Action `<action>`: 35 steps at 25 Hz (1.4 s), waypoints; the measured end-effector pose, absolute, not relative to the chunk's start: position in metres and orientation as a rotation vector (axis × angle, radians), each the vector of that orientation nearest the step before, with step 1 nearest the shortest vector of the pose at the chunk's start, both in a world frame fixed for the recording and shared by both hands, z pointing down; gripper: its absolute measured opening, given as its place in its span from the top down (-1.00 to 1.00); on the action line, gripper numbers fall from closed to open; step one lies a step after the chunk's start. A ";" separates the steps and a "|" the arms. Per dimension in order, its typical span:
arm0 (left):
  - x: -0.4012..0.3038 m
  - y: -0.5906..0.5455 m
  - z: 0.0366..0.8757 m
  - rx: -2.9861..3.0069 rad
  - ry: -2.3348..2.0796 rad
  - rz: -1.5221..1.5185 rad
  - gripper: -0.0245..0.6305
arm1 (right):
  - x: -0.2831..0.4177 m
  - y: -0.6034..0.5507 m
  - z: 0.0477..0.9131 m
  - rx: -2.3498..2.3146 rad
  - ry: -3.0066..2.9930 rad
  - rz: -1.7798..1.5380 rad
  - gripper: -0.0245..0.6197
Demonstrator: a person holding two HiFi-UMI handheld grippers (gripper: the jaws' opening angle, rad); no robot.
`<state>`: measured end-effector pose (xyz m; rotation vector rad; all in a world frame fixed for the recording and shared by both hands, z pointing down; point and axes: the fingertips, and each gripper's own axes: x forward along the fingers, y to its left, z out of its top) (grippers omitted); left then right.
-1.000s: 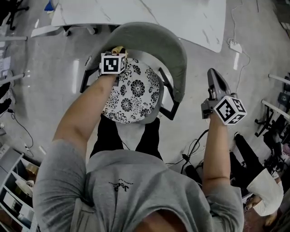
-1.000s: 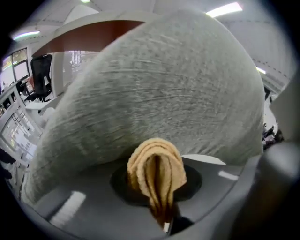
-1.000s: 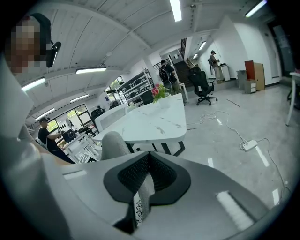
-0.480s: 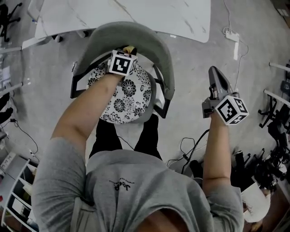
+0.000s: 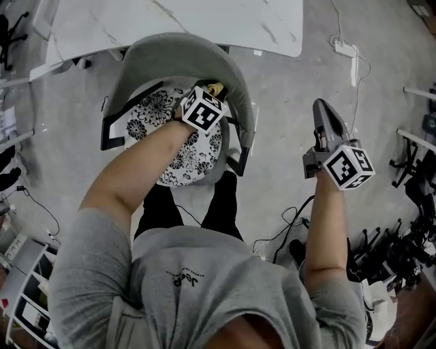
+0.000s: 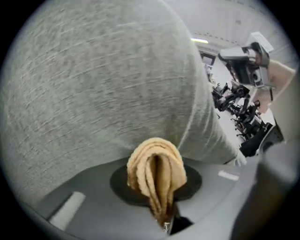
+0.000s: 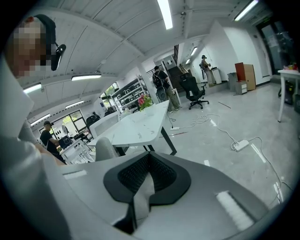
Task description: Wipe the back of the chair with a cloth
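Head view, 11 o'clock: a chair with a curved grey backrest (image 5: 174, 49) that wraps its seat from 9 o'clock through 12 to 3 o'clock. The seat carries a black-and-white floral cushion (image 5: 154, 109). A white marbled worktop (image 5: 177, 19) stands just beyond the backrest, at 12 o'clock.

The left gripper (image 5: 212, 94) reaches in over the cushion to the inner face of the backrest, at about 2 o'clock of the seat, with its marker cube uppermost. Its fingers are pinching a tan cloth (image 6: 157, 174) – folded into several layers, the rounded fold standing out ahead of the fingertips. In the left gripper view the grey woven fabric of the backrest fills the frame from 9 o'clock to 1 o'clock, and the cloth's fold sits right at that fabric; actual contact cannot be confirmed from either view.

The right gripper (image 5: 321, 108) is held at 3 o'clock of the chair, well apart from it and above bare floor, pointing toward 12 o'clock. Its fingers are pressed together with nothing between them – the right gripper view shows the two ribbed pads meeting.

At 1 o'clock of the head view a white power strip (image 5: 343, 48) lies on the floor with its cable trailing away.
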<state>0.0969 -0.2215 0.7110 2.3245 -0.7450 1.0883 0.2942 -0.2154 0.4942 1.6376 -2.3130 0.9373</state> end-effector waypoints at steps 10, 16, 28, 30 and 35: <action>0.154 -0.144 0.704 2.567 -0.428 1.216 0.60 | 0.298 -0.195 0.491 1.654 -2.316 0.940 0.91; 0.100 -0.171 0.707 2.235 -0.789 0.847 0.60 | 0.287 -0.192 0.488 1.634 -2.313 0.927 0.91; -0.164 -0.196 0.761 1.714 -1.386 0.708 0.60 | 0.215 -0.212 0.516 1.531 -2.313 0.945 0.91; -0.178 -0.200 0.768 1.693 -1.407 0.703 0.60 | 0.212 -0.223 0.519 1.556 -2.305 0.924 0.91; -0.201 -0.215 0.779 1.666 -1.440 0.699 0.60 | 0.205 -0.238 0.538 1.577 -2.273 0.905 0.91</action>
